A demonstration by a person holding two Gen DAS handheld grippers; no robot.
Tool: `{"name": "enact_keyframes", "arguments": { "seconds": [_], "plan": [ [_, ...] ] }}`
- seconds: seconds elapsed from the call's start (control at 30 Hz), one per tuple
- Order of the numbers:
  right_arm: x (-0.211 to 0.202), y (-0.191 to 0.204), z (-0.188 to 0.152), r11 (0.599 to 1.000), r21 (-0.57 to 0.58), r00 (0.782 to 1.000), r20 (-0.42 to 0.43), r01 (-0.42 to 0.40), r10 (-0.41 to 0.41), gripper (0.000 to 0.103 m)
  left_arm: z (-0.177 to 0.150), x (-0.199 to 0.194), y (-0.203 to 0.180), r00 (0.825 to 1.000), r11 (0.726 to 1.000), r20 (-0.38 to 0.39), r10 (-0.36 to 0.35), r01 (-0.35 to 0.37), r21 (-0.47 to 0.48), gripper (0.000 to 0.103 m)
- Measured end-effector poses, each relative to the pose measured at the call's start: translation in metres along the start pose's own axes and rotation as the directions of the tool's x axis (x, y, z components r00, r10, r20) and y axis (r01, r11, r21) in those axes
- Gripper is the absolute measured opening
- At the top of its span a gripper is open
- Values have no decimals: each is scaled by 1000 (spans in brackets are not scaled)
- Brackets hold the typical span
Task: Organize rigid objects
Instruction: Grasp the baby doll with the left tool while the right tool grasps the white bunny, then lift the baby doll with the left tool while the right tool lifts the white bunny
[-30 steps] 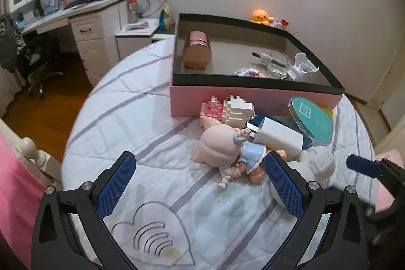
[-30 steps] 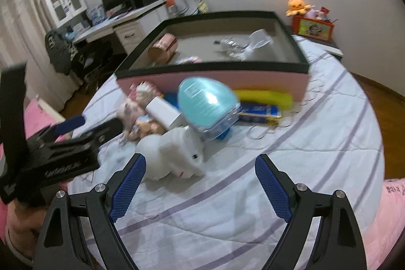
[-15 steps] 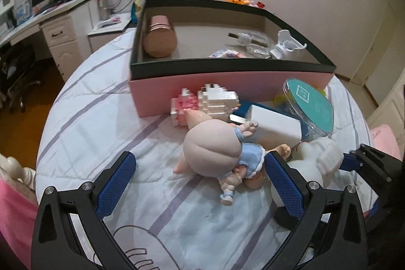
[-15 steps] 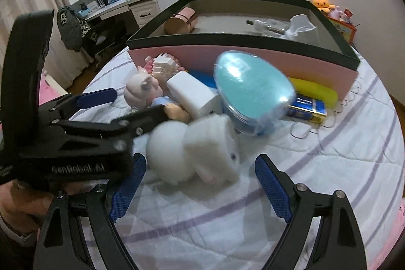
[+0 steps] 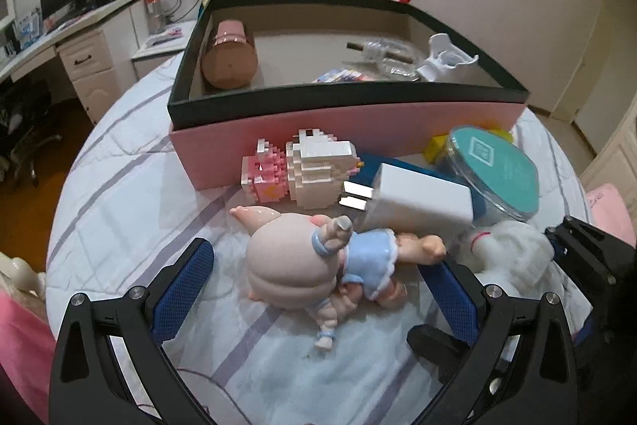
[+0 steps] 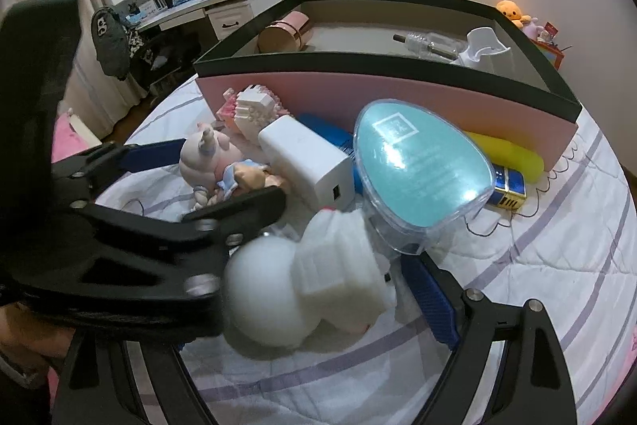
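The left claw (image 5: 318, 289) is wide apart around the doll (image 5: 318, 261) in the middle of the frame — squeeze its smooth, round head gently. The right claw (image 6: 302, 297) is apart around the white bumpy toy (image 6: 310, 289) — hard and round. The box (image 5: 350, 98) sits above.

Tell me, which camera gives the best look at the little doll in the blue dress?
The left wrist view. There the doll lies whole and near, centred between the open jaws of the left gripper. In the right wrist view the doll is smaller and farther off, and the left gripper's black frame crosses in front of its lower part.
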State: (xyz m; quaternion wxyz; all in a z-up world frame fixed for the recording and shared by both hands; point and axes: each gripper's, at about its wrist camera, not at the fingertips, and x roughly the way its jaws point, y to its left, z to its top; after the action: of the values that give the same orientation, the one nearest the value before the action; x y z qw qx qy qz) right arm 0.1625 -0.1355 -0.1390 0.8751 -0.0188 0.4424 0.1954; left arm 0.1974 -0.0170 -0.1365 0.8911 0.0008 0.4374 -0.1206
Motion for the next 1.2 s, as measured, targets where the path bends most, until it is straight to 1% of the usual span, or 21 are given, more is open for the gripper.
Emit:
{"name": "enact_keyframes", "arguments": {
  "seconds": [0.07,0.1,0.13,0.17,0.2,0.33,0.57,0.73,0.8,0.87,0.97,1.03,1.1,1.13,1.2],
  "plan": [
    [-1,-1,0,1000,-3,1000,4,-3,3,88,-1,-1,3,1000,1000,3,-22,22,-12,92],
    [-1,-1,-1,1000,-3,1000,6,1,-1,86,-2,-1,3,1000,999,5,-31,31,-15,82],
    [-2,-3,-2,1000,-3,1000,8,3,-3,80,-3,-4,5,1000,1000,13,-19,20,-17,81],
    [-3,-5,0,1000,-2,1000,9,-1,1,78,-4,-4,6,1000,999,15,-25,26,-25,81],
    [-4,-7,-1,1000,5,1000,9,-16,16,78,-4,-5,7,999,999,16,-33,34,-34,81],
    [-8,-10,-2,1000,13,1000,11,-24,24,78,-11,-13,13,999,997,27,-35,36,-66,80],
    [-24,-12,0,998,21,998,33,-58,57,78,-18,-26,16,999,997,28,-24,26,-79,80],
    [-36,-9,7,997,10,995,59,-76,75,77,-14,-36,19,999,996,49,-20,25,-85,80],
    [-38,-9,9,996,6,994,61,-90,89,68,-11,-41,20,998,996,62,-20,25,-84,80],
    [-39,-10,10,995,3,993,65,-97,96,66,-8,-44,20,997,996,71,-23,29,-83,80],
    [-31,-7,11,997,-22,996,26,-79,80,66,-5,-45,21,997,996,76,-22,28,-83,80],
    [-28,-9,9,998,-12,998,18,-54,54,66,-5,-44,21,997,996,71,-23,29,-85,80],
    [-24,-12,6,998,5,999,0,-55,55,70,-7,-42,21,998,996,63,-23,28,-86,80],
    [-24,-14,4,998,12,998,-1,-58,58,74,-7,-40,21,998,996,58,-24,29,-86,80],
    [-21,-15,1,998,16,998,-12,-58,58,75,-9,-38,20,998,996,51,-24,28,-86,80]
  ]
}}
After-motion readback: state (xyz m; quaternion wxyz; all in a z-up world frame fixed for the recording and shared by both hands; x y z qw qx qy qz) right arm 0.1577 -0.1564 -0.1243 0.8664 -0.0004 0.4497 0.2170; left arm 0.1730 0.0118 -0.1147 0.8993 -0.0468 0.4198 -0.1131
